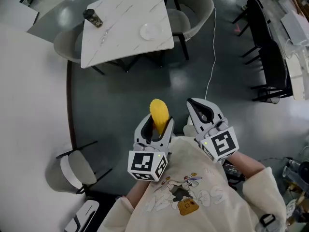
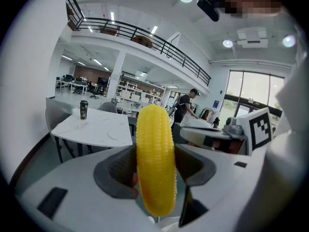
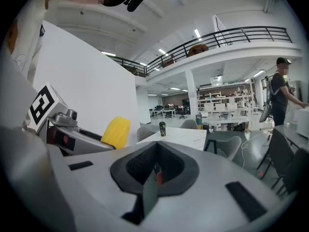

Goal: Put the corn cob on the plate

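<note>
A yellow corn cob stands upright between the jaws of my left gripper, which is shut on it; in the left gripper view the corn cob fills the middle. My right gripper is beside it, shut and with nothing in it. The same gripper shows its jaws pressed together, and the corn cob appears at its left. Both are held close to the person's chest, above the floor. A white plate lies on the marble table far ahead; the plate is faint in the left gripper view.
A dark cup stands at the table's left end. Grey chairs surround the table. A white cable runs across the dark floor. A curved white wall is at left, a chair beside it. A person stands at the right.
</note>
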